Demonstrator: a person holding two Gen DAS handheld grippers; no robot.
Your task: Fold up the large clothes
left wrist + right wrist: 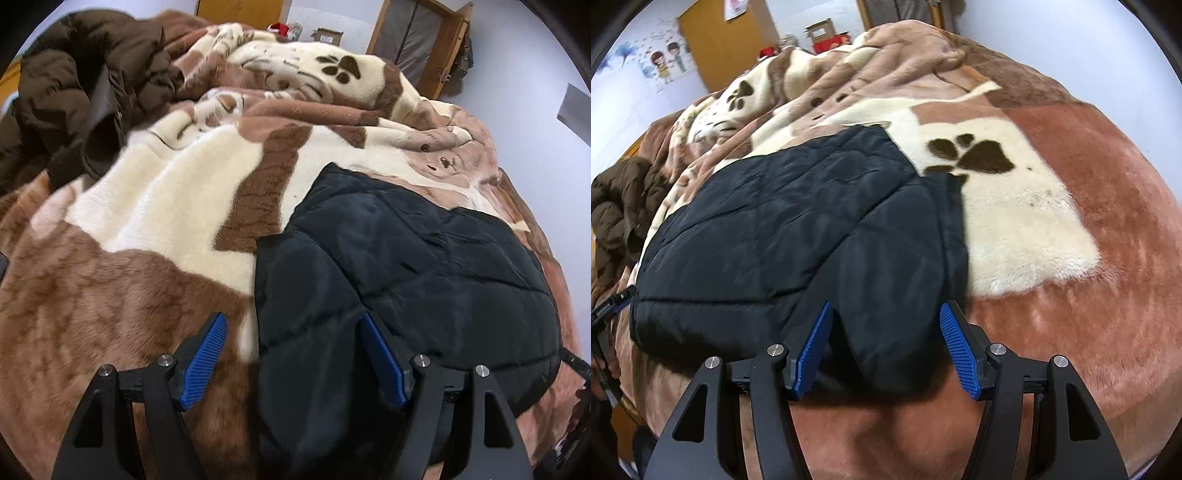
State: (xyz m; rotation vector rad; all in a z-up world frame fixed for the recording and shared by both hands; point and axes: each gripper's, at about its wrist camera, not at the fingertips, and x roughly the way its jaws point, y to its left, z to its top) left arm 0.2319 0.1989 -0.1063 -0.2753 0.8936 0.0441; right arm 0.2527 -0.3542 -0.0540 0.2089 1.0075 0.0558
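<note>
Your black quilted jacket (pixel 798 229) lies flat on the bed's paw-print blanket (pixel 1027 221), close to the near edge of the bed, already gathered into a compact, roughly rectangular shape; I'd judge the fold well along, with the near hem left to bring up or tidy. Your left hand-held gripper (pixel 293 354) hangs over the jacket's left side with its jaws wide apart and nothing pinched; one blue pad stands over the blanket, the other over the black fabric, so the garment's side edge runs between them. Your right hand-held gripper (pixel 886 347) is likewise spread wide, straddling the rounded near-right corner of the jacket without pressing on it, as far as the right wrist view shows. Taking both near corners at once would probably let you lift that hem evenly, so the padded layers don't slide apart. A brown puffer coat (pixel 81 96) sits crumpled toward the far left of the bed, well apart from the black one, probably waiting its turn. No basket or other container stands on the bed.
</note>
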